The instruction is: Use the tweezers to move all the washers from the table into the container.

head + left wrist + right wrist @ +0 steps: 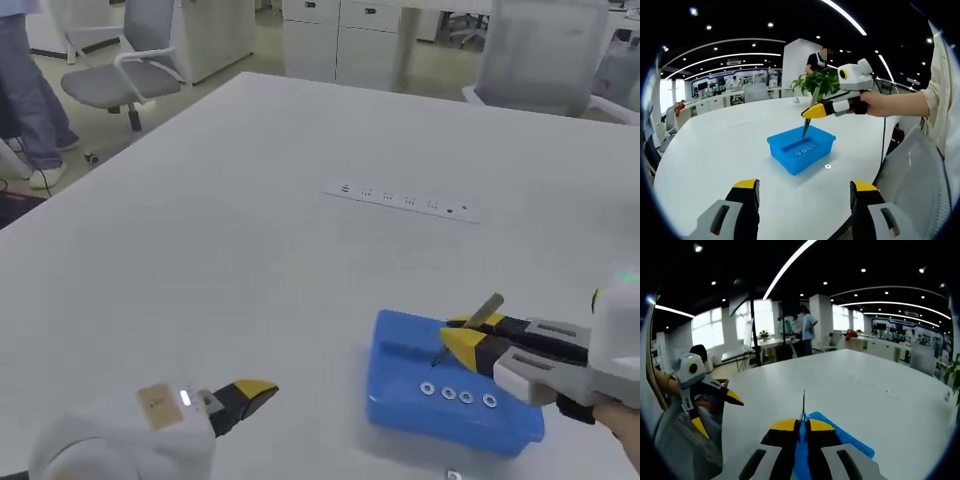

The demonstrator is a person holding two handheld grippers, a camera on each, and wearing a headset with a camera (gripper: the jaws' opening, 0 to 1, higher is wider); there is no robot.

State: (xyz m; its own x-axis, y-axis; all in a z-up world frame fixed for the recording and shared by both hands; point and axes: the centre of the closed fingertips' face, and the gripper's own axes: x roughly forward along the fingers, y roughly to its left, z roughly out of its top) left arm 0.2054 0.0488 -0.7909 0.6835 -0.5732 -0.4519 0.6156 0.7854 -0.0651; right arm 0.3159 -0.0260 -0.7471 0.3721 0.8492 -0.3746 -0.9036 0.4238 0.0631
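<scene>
A blue container [400,345] sits on the white table with several washers [457,395] in a row inside it. My right gripper [458,336] hovers over it, shut on metal tweezers [484,311] whose tips point down into the container. One washer [454,476] lies on the table in front of the container. My left gripper [258,393] rests low at the near left, open and holding nothing. The left gripper view shows its own jaws [805,192] wide apart, the container [785,159], the loose washer [828,166] and the tweezers [808,117]. The right gripper view shows its jaws [802,426] closed on the tweezers [803,402].
A white power strip [400,198] lies flush in the table further back. Office chairs [125,70] stand beyond the table's far edges. A person stands at the far left [25,90]. Bare tabletop [220,260] stretches left of the container.
</scene>
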